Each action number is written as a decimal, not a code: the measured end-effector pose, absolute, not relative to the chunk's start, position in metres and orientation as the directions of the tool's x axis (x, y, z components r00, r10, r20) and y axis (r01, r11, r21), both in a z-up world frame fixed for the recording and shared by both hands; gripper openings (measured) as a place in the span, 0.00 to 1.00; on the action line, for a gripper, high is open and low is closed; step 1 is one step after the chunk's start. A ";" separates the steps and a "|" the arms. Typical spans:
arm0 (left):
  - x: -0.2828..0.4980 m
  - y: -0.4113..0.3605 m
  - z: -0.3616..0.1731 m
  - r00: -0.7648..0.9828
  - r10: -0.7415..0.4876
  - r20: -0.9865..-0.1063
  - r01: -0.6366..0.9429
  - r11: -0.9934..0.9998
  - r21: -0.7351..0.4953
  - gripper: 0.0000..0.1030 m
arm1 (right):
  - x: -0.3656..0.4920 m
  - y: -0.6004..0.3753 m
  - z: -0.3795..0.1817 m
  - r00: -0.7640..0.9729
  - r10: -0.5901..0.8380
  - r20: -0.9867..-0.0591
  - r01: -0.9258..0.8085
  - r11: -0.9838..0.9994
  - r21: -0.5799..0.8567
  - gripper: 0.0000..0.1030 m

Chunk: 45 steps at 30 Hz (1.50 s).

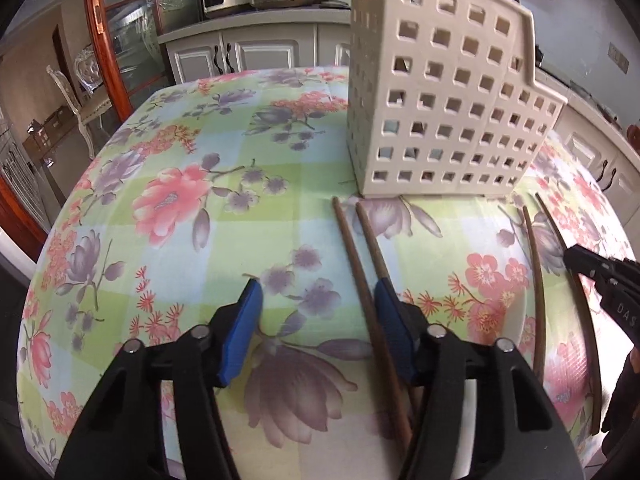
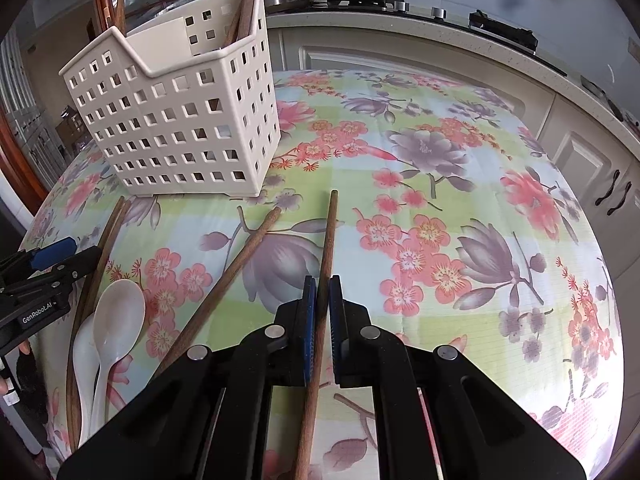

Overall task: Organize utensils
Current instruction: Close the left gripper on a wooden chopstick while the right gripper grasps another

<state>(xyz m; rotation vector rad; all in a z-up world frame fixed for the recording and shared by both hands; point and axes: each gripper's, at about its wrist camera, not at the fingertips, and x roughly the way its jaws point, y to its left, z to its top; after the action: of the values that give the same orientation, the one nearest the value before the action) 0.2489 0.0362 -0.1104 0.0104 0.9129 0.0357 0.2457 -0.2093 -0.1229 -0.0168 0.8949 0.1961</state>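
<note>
Right fingers (image 2: 322, 304) clamp chopstick (image 2: 326, 248); left fingers (image 1: 316, 300) spread wide; holder (image 2: 180, 120) near table's far-left edge.

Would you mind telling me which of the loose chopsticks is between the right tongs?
The rightmost chopstick, clamped between the right tongs; the neighbouring chopstick lies free beside it.

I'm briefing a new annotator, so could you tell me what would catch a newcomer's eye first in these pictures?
Probably the cream perforated utensil holder, standing at the far side of the bright floral tablecloth with chopsticks already poking out. Next, the right gripper, closed around one brown chopstick, with its twin lying alongside. Two white spoons lie at the left edge.
</note>
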 end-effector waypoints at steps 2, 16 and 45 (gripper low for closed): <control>0.249 0.034 -0.110 0.610 0.031 -0.792 -0.020 1.000 0.024 0.50 | 0.246 -0.209 -0.123 0.608 0.162 -0.777 -0.178 0.982 0.065 0.07; 0.253 0.018 -0.108 0.603 -0.001 -0.798 0.041 0.999 0.029 0.17 | 0.257 -0.209 -0.122 0.583 0.149 -0.798 -0.219 0.975 0.023 0.07; 0.254 0.023 -0.109 0.602 -0.027 -0.798 0.055 0.998 0.007 0.08 | 0.260 -0.210 -0.122 0.570 0.182 -0.801 -0.260 0.965 0.034 0.07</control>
<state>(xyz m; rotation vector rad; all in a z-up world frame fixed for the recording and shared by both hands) 0.2536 0.0230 -0.1088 0.0320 0.9239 -0.0477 0.2597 -0.2103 -0.1217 -0.0905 0.9291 0.2594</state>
